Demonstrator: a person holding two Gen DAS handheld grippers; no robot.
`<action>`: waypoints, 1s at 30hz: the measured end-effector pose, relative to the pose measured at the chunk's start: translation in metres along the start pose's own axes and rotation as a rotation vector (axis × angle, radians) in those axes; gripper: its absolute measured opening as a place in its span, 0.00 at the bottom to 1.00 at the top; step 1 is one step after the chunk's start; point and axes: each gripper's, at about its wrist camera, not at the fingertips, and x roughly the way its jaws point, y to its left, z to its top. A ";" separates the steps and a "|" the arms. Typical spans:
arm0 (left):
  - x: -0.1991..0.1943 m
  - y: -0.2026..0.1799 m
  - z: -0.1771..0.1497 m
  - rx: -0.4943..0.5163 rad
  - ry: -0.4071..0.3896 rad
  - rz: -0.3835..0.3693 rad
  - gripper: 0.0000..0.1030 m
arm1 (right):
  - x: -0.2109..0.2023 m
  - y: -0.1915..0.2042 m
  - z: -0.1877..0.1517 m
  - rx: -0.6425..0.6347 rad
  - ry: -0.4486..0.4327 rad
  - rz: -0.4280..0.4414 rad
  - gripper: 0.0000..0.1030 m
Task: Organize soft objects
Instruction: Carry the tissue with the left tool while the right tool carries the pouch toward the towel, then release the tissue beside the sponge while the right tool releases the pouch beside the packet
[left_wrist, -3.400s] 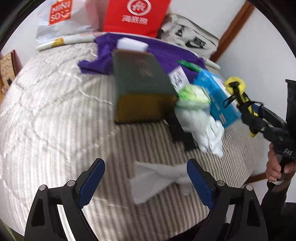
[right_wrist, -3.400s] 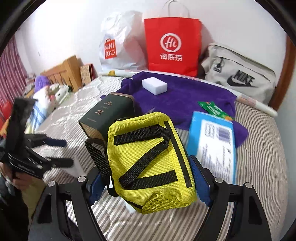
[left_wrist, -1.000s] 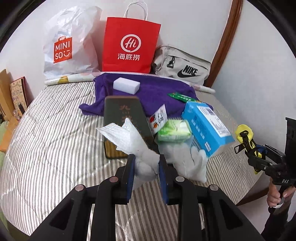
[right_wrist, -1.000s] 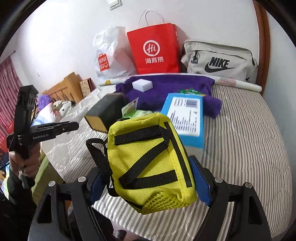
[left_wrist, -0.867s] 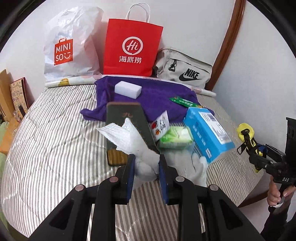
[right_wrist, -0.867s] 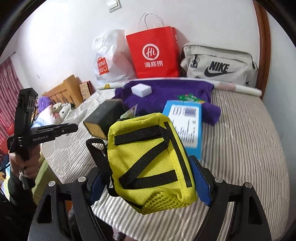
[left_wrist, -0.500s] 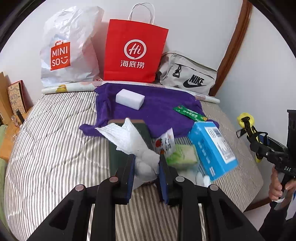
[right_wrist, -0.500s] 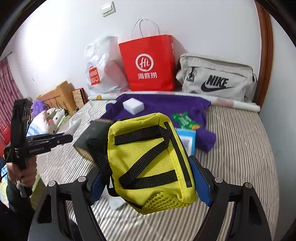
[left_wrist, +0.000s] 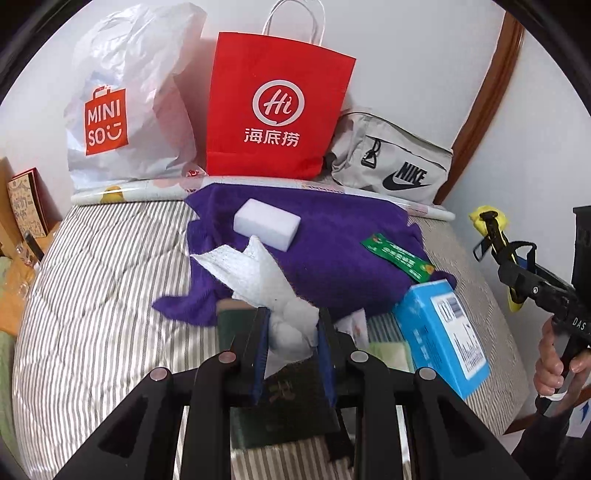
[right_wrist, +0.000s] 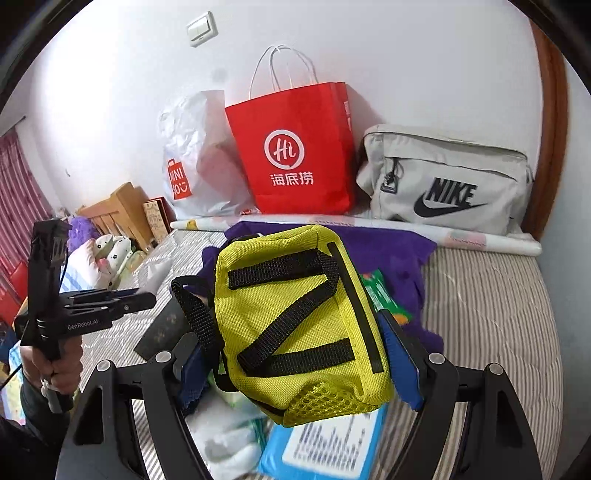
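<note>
My left gripper (left_wrist: 291, 325) is shut on a white cloth (left_wrist: 266, 280), whose loose end fans up and left over the bed. My right gripper (right_wrist: 295, 354) is shut on a yellow pouch (right_wrist: 299, 325) with black straps, held above the bed; the same pouch (left_wrist: 489, 221) shows at the right edge of the left wrist view. A purple towel (left_wrist: 332, 251) lies spread at the back of the bed with a white sponge block (left_wrist: 266, 224) on it. More white cloth (right_wrist: 229, 446) lies below the pouch.
A dark green box (left_wrist: 280, 406) and a blue box (left_wrist: 443, 332) lie on the striped bed (left_wrist: 92, 295). A green packet (left_wrist: 399, 256) rests on the towel. Against the wall stand a white plastic bag (left_wrist: 125, 99), a red paper bag (left_wrist: 273, 110) and a grey bag (left_wrist: 391, 166).
Both grippers have moved toward the back of the bed with their loads; the bags and towel look nearer. Earlier the left gripper stood open over the white cloth; now it grips it.
</note>
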 end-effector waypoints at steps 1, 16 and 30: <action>0.002 0.001 0.003 -0.002 0.001 0.000 0.23 | 0.004 -0.001 0.005 -0.006 0.000 0.001 0.78; 0.060 0.025 0.043 -0.054 0.081 -0.060 0.23 | 0.081 -0.024 0.039 0.000 0.081 0.035 0.78; 0.113 0.031 0.061 -0.061 0.200 -0.096 0.23 | 0.153 -0.036 0.033 -0.014 0.261 -0.011 0.78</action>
